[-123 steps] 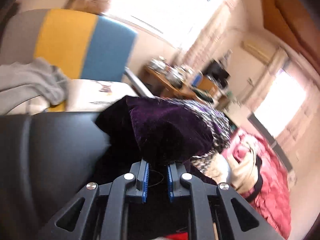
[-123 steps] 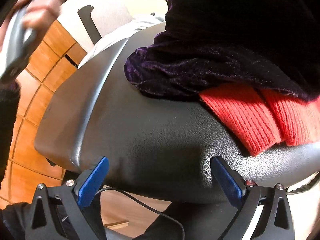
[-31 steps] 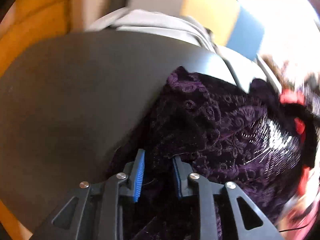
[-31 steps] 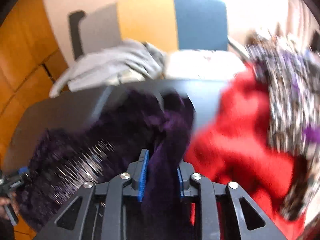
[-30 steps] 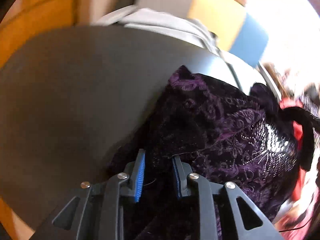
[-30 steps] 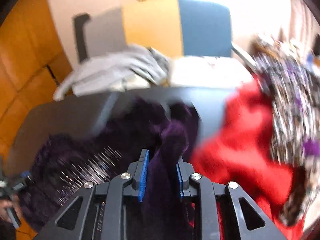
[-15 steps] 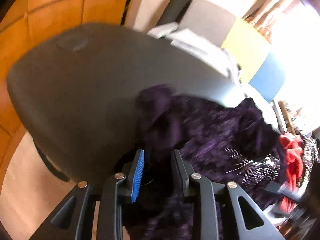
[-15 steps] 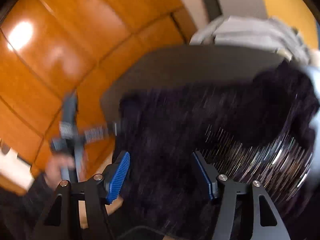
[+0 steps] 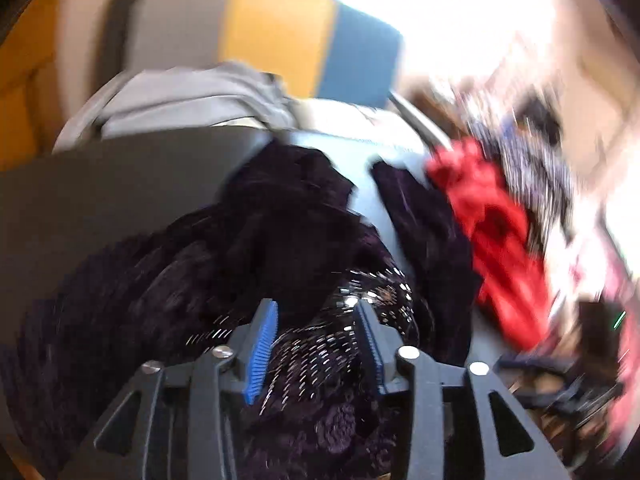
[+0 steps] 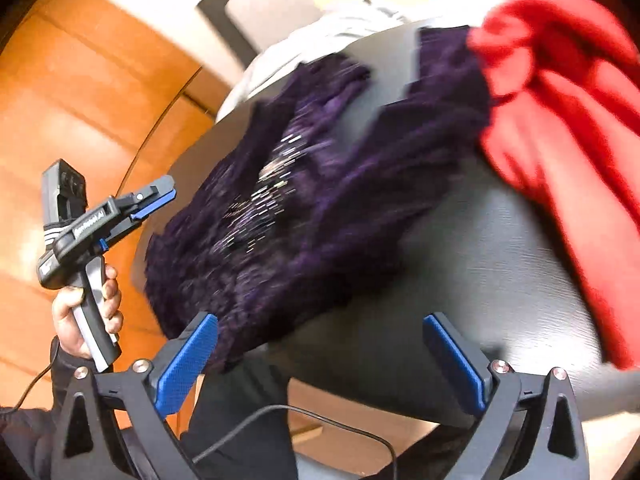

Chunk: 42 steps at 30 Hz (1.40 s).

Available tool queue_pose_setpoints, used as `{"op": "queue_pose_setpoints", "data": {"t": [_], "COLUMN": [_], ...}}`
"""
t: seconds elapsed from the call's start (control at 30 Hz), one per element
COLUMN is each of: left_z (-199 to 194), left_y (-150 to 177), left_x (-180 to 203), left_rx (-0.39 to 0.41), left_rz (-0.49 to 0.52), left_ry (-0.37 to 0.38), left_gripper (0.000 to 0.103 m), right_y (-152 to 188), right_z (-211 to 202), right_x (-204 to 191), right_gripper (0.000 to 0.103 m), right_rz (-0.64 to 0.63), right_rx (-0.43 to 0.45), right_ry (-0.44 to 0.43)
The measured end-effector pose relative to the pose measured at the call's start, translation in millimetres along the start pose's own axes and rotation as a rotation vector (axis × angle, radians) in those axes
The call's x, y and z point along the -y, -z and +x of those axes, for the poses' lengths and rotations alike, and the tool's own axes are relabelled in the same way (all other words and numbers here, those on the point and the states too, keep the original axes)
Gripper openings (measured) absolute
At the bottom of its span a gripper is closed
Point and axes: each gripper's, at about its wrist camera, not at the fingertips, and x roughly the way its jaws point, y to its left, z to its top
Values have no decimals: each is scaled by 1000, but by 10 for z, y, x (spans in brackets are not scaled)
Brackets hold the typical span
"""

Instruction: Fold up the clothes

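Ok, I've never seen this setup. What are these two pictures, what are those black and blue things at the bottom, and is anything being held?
There is no robot here. A person holds a pair of hand-held tongs in each hand, and each pair carries a camera looking out along its two blue-padded fingers. One picture looks over the left tongs, the other over the right tongs. The right view also shows the person's left hand gripping the other pair. A dark purple sequinned garment lies crumpled on the black padded surface, and a red garment lies beside it. Both tongs are open and hold nothing.
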Motion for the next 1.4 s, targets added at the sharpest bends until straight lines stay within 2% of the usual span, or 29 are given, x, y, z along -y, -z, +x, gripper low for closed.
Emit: {"op": "queue_pose_setpoints", "data": {"t": [0.1, 0.17, 0.2, 0.27, 0.33, 0.43, 0.5, 0.57, 0.63, 0.7, 0.8, 0.87, 0.93, 0.97, 1.0, 1.07, 1.17, 1.3, 1.4], "left_z": [297, 456, 509, 487, 439, 368, 312, 314, 327, 349, 354, 358, 375, 398, 421, 414, 388, 374, 375], "left_y": [-82, -109, -144, -222, -300, -321, -214, -27, 176, 324, 453, 540, 599, 592, 581, 596, 630, 694, 665], "left_x": [230, 172, 66, -262, -717, -1400, -1686, -1798, -1876, -1866, -1762, -1693, -1602, -1541, -1484, -1454, -1435, -1416, -1362], "left_rx": [-34, -52, -54, -27, 16, 44, 41, 10, -27, -46, -33, -25, -18, -17, -16, -10, 0, 5, -20], "left_rz": [171, 170, 135, 4, -166, -350, -422, -448, -464, -477, -480, -482, -470, -452, -434, -459, -515, -584, -586], "left_ry": [-107, -123, -119, -100, -92, -182, -196, -197, -195, -194, -198, -201, -221, -243, -263, -268, -264, -242, -223], "left_gripper": [49, 47, 42, 19, 16, 12, 12, 18, 19, 20, 20, 25, 26, 26, 26, 26, 26, 27, 27], "right_y": [-60, -116, -138, -199, -271, -398, -560, -733, -906, -1080, -1441, -1672, -1809, -1827, -1836, -1802, -1771, -1830, -1890], "right_z": [24, 21, -7, 9, 28, 60, -93, -256, -419, -582, -623, -504, -376, -333, -300, -318, -395, -514, -576], "right_x": [25, -32, -56, -124, -183, -141, 17, 180, 344, 507, 726, 968, 1184, 1289, 1392, 1518, 1635, 1816, 1938], "right_gripper": [103, 103, 103, 103, 103, 103, 103, 103, 103, 103, 103, 103, 103, 96, 77, 60, 60, 60, 60], "right_rz": [-6, -42, -67, -117, -167, -196, -152, -103, -55, -6, 71, 124, 146, 145, 146, 110, 55, 68, 85], "right_rx": [16, 39, 51, 63, 60, 73, 142, 213, 285, 356, 420, 396, 355, 341, 330, 336, 339, 328, 316], "right_ry": [43, 64, 74, 76, 74, 143, 165, 183, 200, 217, 191, 190, 277, 337, 402, 471, 473, 504, 535]}}
